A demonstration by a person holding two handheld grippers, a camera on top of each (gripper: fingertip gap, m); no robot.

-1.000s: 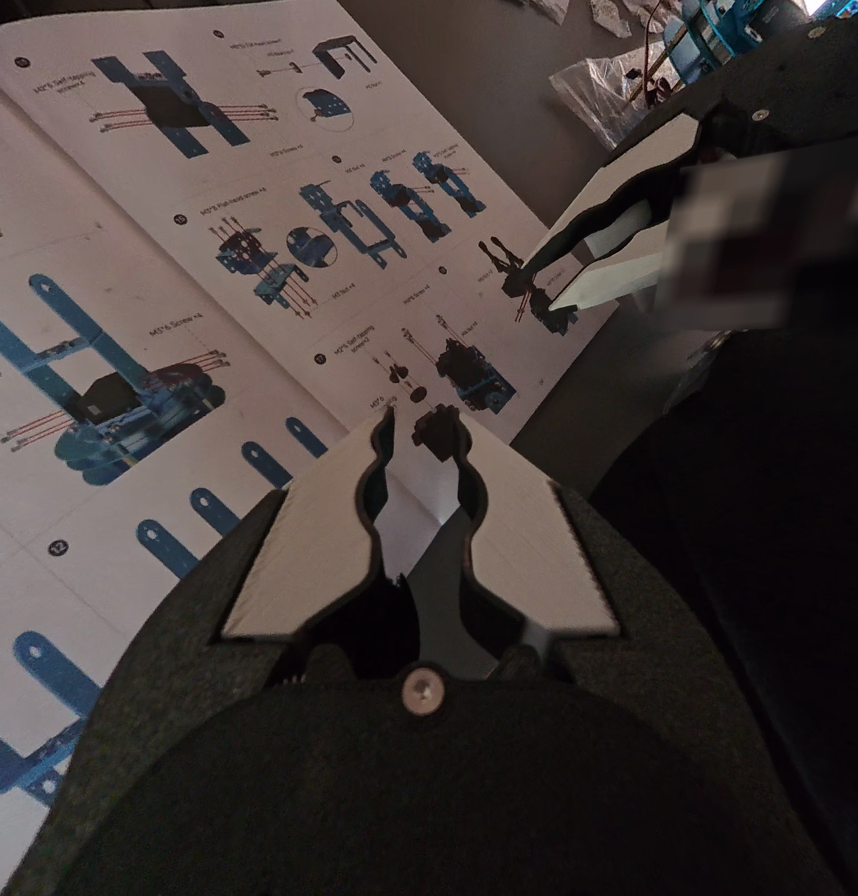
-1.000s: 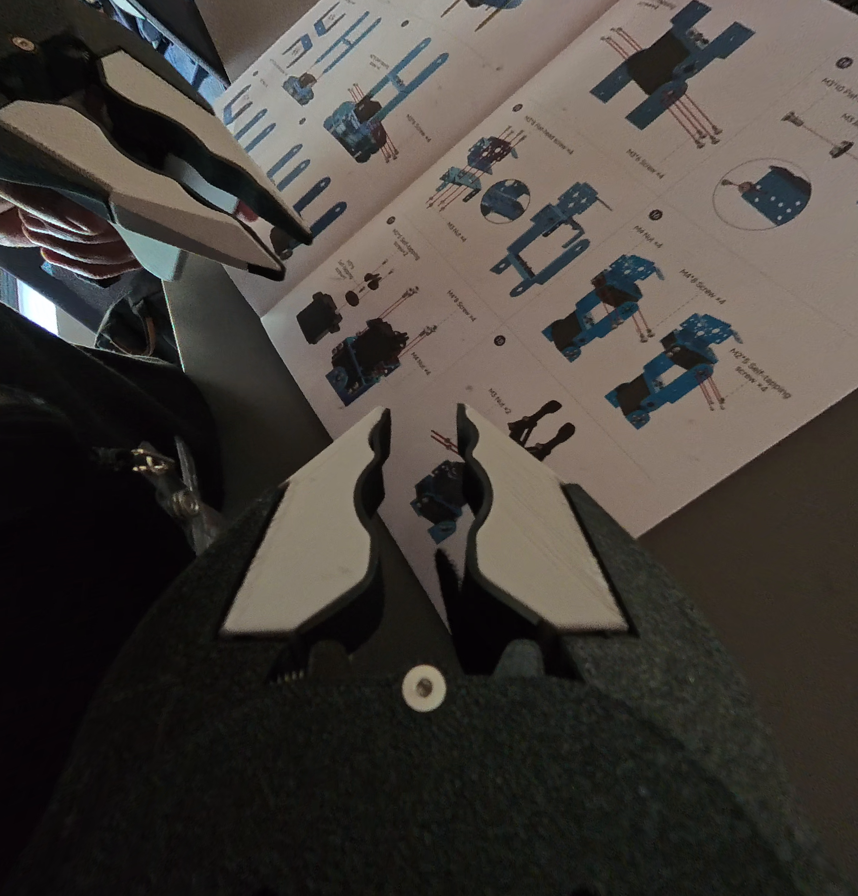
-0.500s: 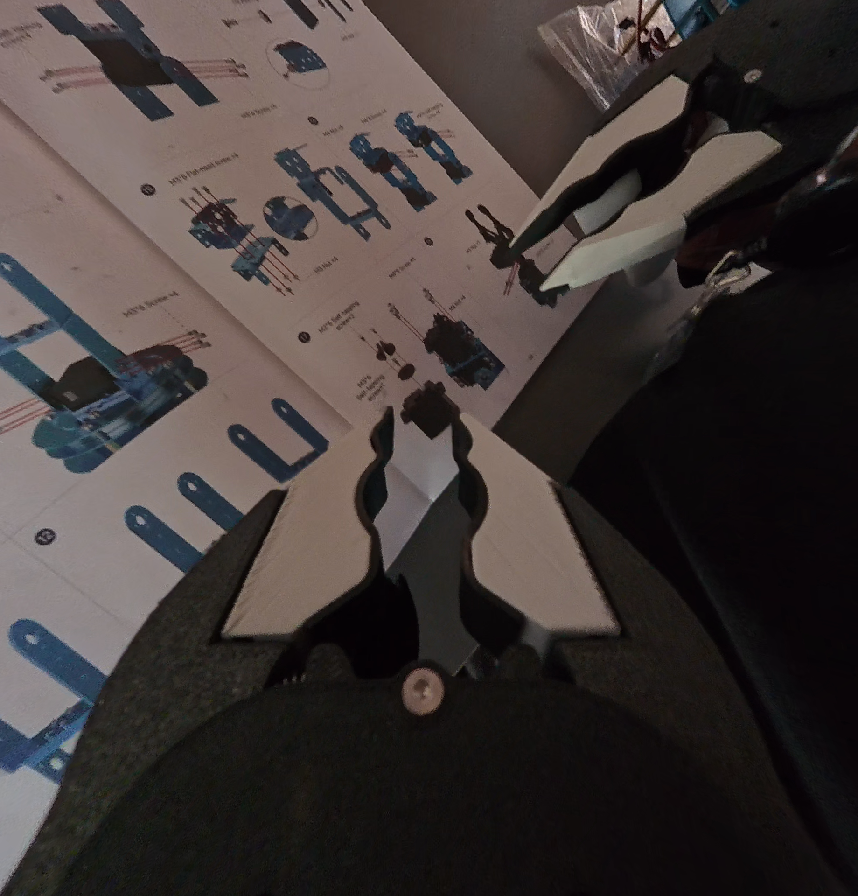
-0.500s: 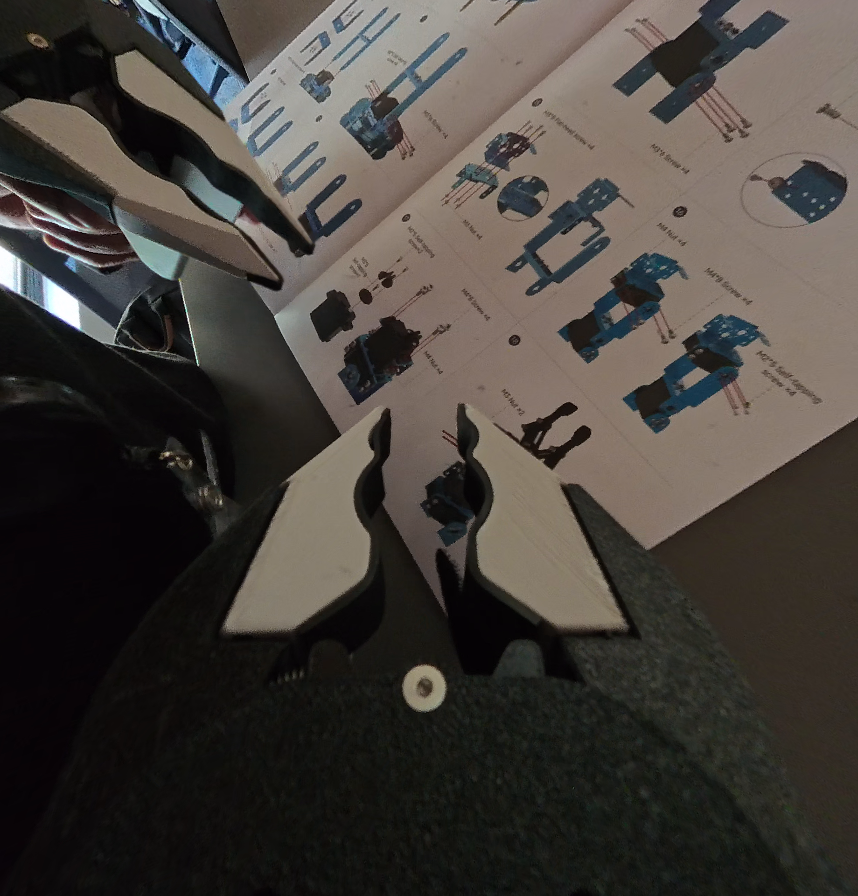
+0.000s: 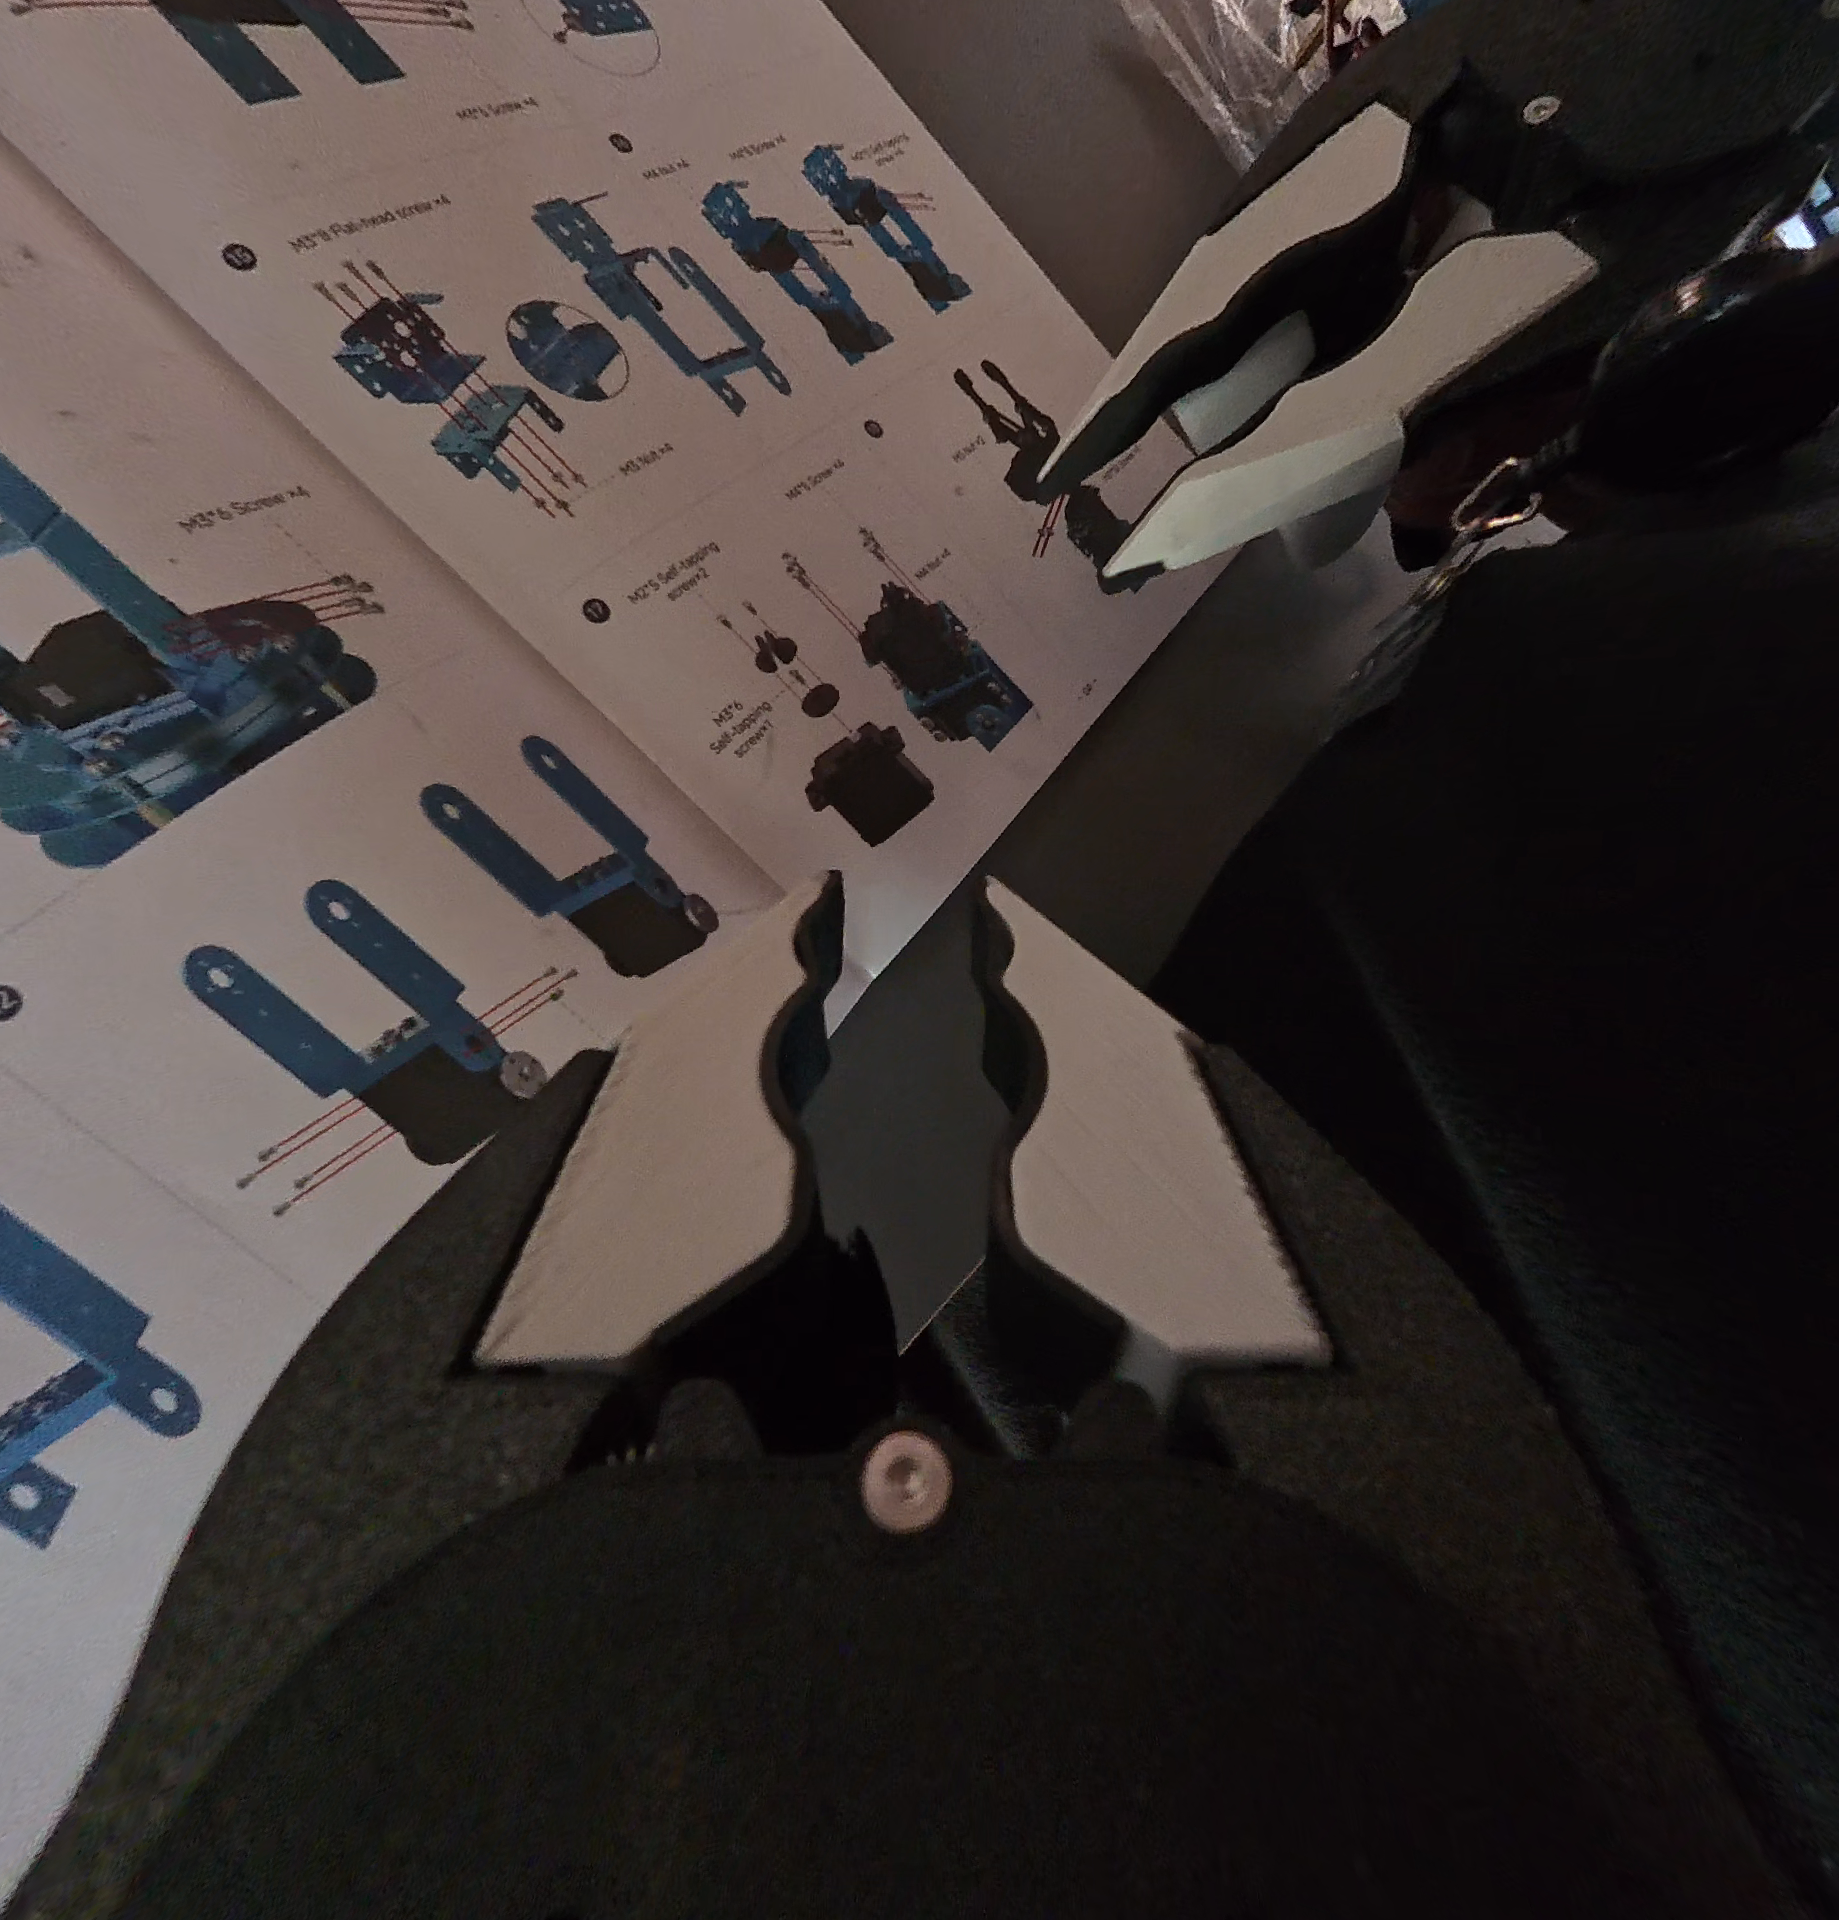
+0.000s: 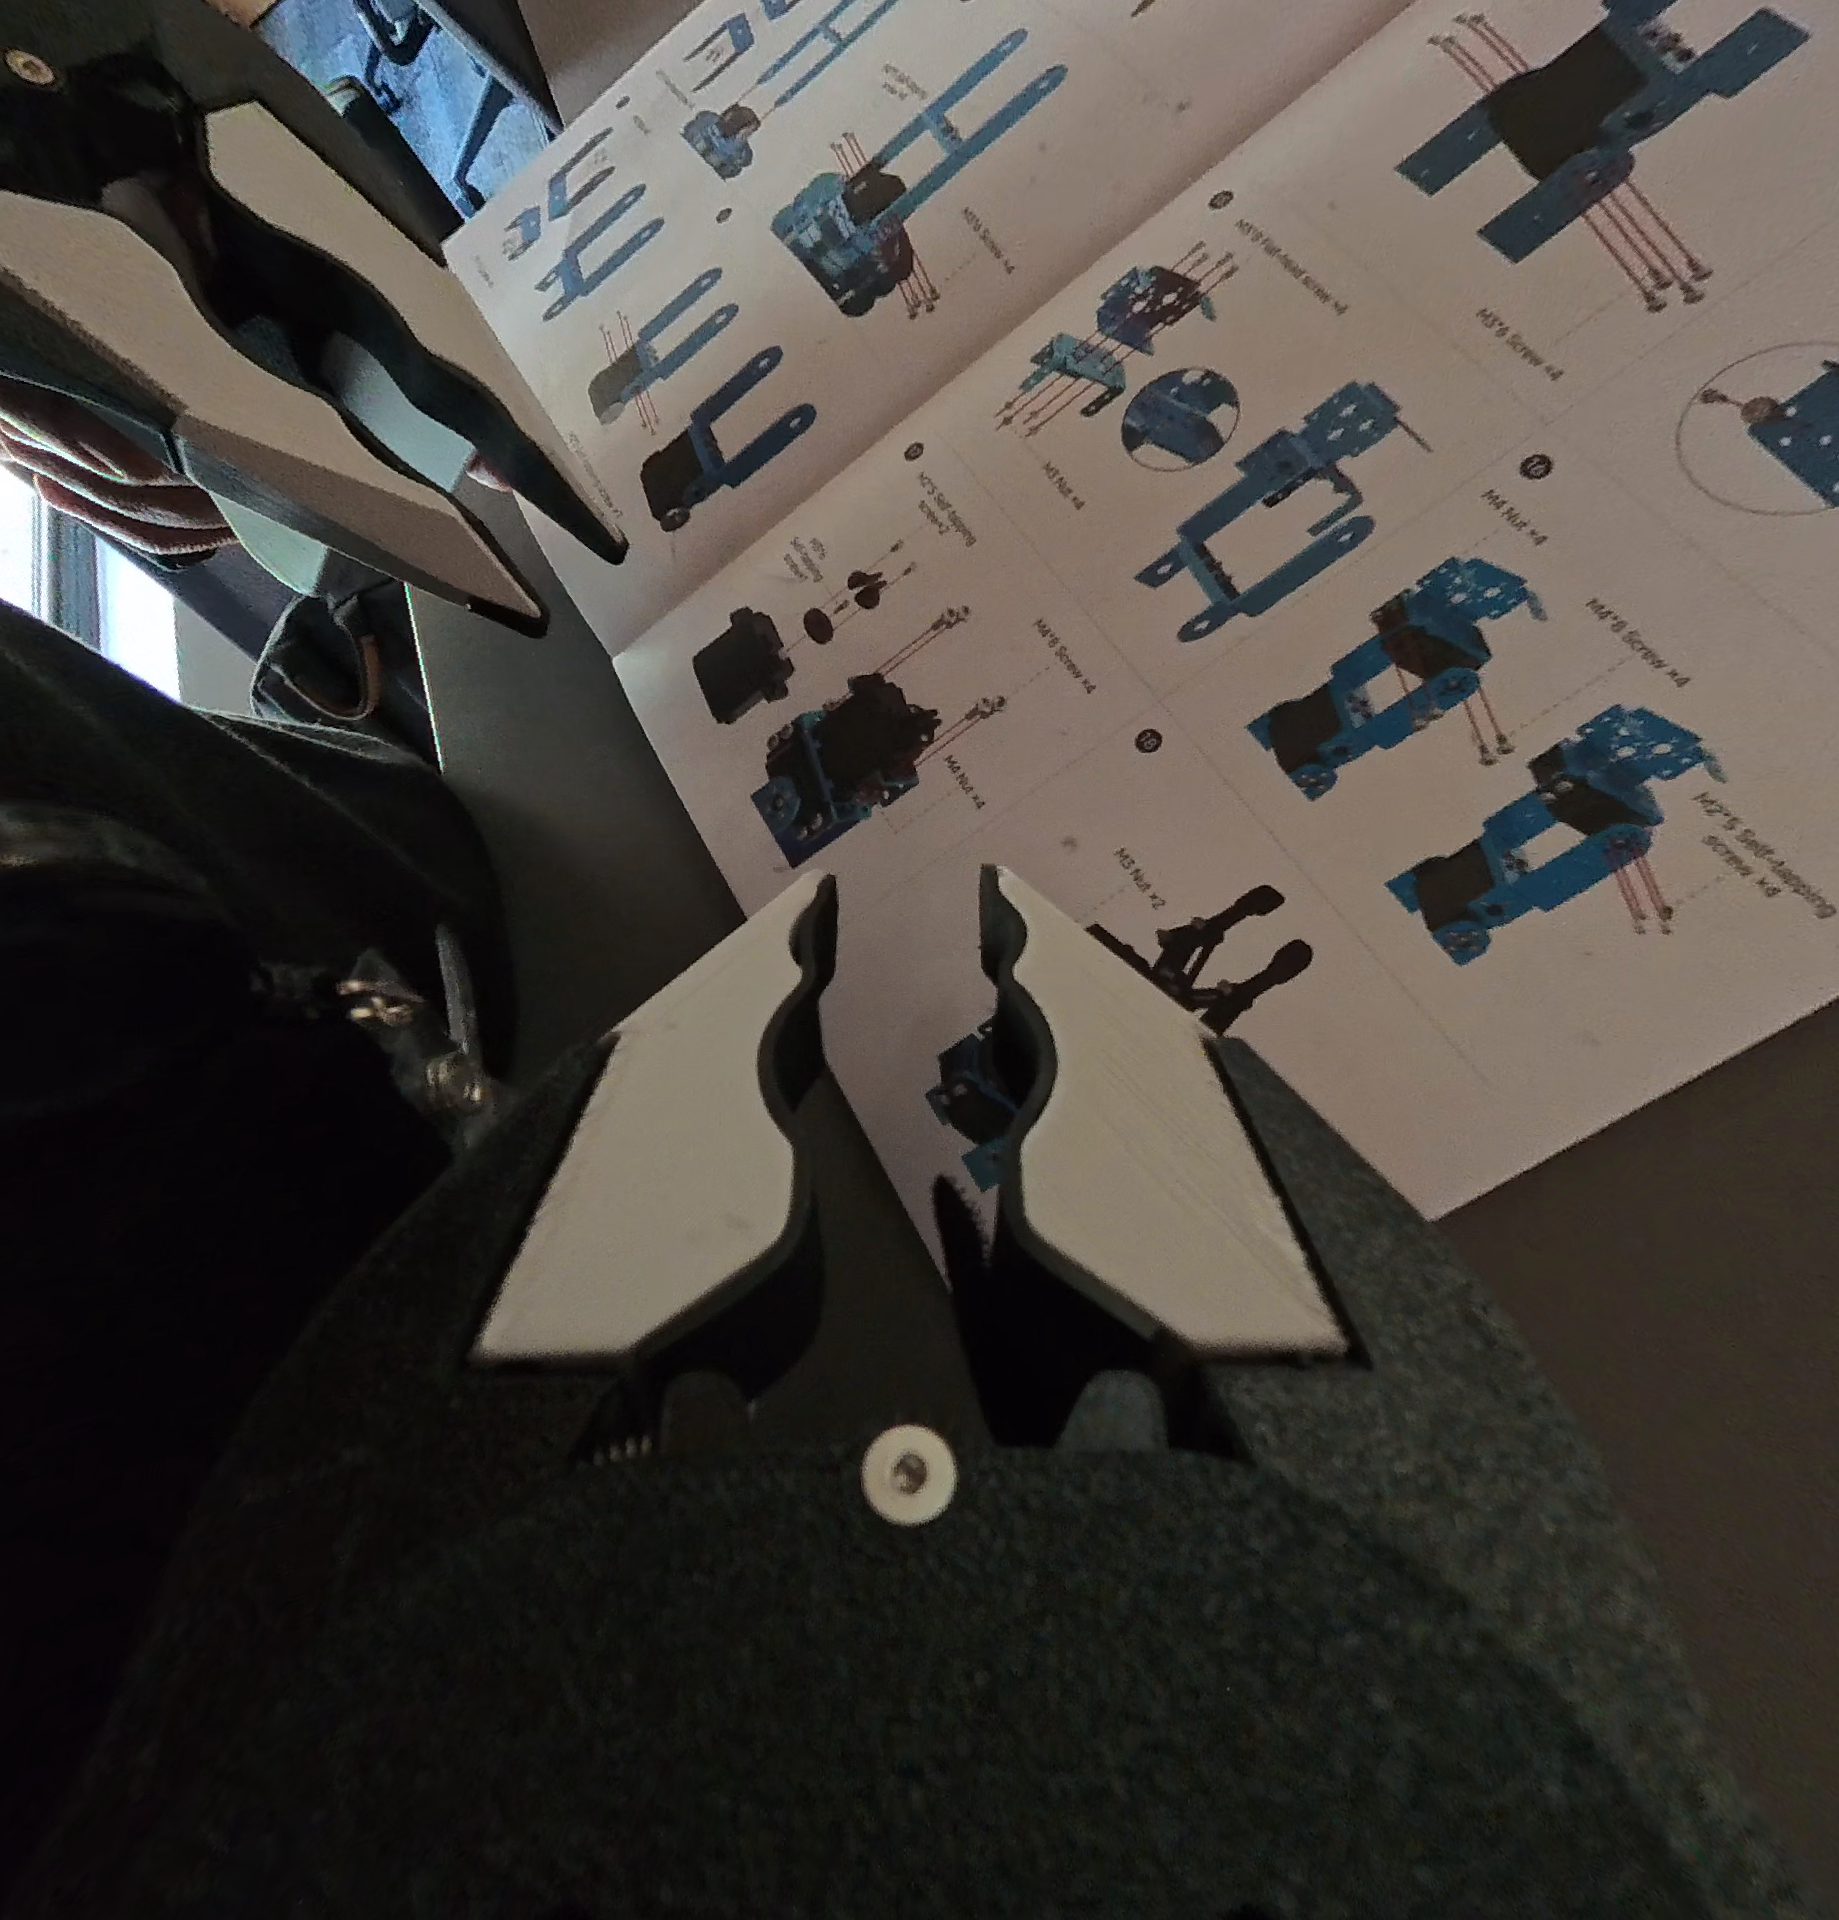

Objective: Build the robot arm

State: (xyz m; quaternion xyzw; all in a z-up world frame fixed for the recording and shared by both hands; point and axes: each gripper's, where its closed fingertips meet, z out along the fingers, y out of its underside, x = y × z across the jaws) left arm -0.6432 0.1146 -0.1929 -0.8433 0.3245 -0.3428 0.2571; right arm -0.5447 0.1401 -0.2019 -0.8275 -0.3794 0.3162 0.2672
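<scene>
A dark table (image 6: 1673,1299) carries a large open assembly manual (image 5: 271,623) printed with blue bracket diagrams, its lower edge lying along the table's near edge. The left tongs (image 5: 907,894) hang over that near edge of the manual, prongs a little apart with nothing between them. The right tongs (image 6: 907,894) hover over the manual's near corner, also slightly apart and empty. A clear plastic bag (image 5: 1206,52) lies toward the far edge.
</scene>
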